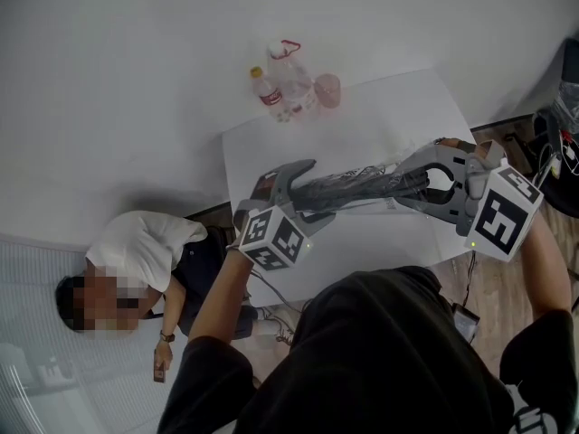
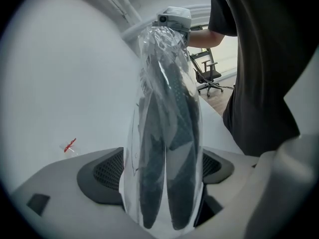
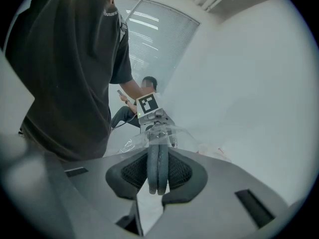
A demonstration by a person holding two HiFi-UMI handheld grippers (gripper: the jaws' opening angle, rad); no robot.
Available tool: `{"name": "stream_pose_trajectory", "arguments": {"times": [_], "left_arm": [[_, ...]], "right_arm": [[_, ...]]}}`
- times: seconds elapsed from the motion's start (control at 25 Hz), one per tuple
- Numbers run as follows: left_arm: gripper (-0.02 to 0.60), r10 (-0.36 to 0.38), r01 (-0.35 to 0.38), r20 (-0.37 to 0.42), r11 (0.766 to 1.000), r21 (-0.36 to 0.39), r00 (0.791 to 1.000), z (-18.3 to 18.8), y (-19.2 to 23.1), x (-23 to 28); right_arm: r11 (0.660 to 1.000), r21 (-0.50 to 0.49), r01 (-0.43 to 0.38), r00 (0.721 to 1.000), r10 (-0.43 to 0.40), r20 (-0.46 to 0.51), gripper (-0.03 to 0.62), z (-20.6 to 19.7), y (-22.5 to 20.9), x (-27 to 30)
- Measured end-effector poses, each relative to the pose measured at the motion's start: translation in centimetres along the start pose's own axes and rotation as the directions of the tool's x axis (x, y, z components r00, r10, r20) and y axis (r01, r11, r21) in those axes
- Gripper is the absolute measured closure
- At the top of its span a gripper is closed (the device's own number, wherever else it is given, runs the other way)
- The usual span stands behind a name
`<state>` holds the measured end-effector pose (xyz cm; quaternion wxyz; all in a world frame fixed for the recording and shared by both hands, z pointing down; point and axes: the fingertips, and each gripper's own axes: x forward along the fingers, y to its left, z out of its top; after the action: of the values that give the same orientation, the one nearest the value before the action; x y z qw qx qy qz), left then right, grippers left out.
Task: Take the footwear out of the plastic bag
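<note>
A pair of dark slippers [image 1: 362, 188] lies sole to sole inside a clear plastic bag [image 1: 366, 206], held in the air over the white table [image 1: 389, 107] between both grippers. My left gripper [image 1: 312, 193] stands wide at the bag's closed end. In the left gripper view the bag [image 2: 149, 59] and slippers [image 2: 174, 133] run between its pads [image 2: 107, 171] without being squeezed. My right gripper [image 1: 412, 186] is at the other end. In the right gripper view its jaws [image 3: 158, 171] pinch the slippers' [image 3: 157, 158] edges, with loose plastic [image 3: 177, 133] beyond.
Two plastic bottles [image 1: 271, 93] and a pink cup [image 1: 327, 89] stand at the table's far edge. A person in a white shirt [image 1: 145, 251] sits on the floor left of the table. Cables [image 1: 552, 152] lie at the right. An office chair [image 2: 209, 76] stands behind.
</note>
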<state>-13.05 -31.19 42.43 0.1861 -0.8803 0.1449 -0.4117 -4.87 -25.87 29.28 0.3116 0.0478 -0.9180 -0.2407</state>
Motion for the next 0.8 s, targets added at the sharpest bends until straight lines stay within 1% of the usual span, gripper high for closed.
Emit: {"name": "stream_pose_trajectory", "arguments": {"times": [0.12, 0.16, 0.2, 0.24, 0.32, 0.4, 0.52, 0.64, 0.8], "left_arm": [[0.135, 0.006, -0.006, -0.03, 1.0, -0.001, 1.0, -0.4, 0.0, 0.0], [0.22, 0.017, -0.017, -0.036, 1.0, -0.001, 0.999, -0.4, 0.1, -0.1], [0.373, 0.023, -0.024, -0.038, 1.0, -0.005, 0.999, -0.3, 0.0, -0.1], [0.424, 0.016, -0.016, -0.039, 1.0, -0.017, 0.999, -0.2, -0.4, -0.1], [0.44, -0.027, 0.025, -0.046, 0.998, -0.054, 0.999, -0.2, -1.3, 0.1], [0.443, -0.048, 0.044, -0.057, 0.997, -0.068, 0.997, -0.4, -1.8, 0.4], [0.443, -0.057, 0.052, -0.066, 0.996, -0.066, 0.996, -0.6, -1.9, 0.6], [0.443, -0.059, 0.054, -0.066, 0.995, -0.08, 0.996, -1.0, -2.0, 0.9], [0.443, -0.063, 0.057, -0.079, 0.995, -0.084, 0.995, -2.5, -2.3, 1.5]], "right_arm": [[1.0, -0.012, -0.007, 1.0, 0.007, 0.016, 0.514, 0.4, -0.3, 0.1], [1.0, -0.014, -0.004, 1.0, 0.005, 0.018, 0.514, 0.4, -0.3, 0.1], [1.0, -0.011, 0.0, 1.0, 0.0, 0.019, 0.514, 0.4, -0.4, 0.1], [1.0, -0.003, 0.004, 1.0, -0.004, 0.019, 0.514, 0.3, -0.3, 0.1], [1.0, 0.022, 0.007, 1.0, -0.007, 0.017, 0.514, 0.0, -0.1, 0.2], [0.999, 0.034, 0.005, 1.0, -0.006, 0.013, 0.514, -0.4, 0.0, 0.3], [0.999, 0.039, -0.005, 1.0, 0.004, 0.007, 0.514, -1.0, 0.1, 0.5], [0.999, 0.04, -0.011, 1.0, 0.011, 0.002, 0.514, -1.3, 0.2, 0.7], [0.998, 0.067, -0.004, 1.0, 0.005, -0.008, 0.514, -2.4, 0.6, 0.9]]}}
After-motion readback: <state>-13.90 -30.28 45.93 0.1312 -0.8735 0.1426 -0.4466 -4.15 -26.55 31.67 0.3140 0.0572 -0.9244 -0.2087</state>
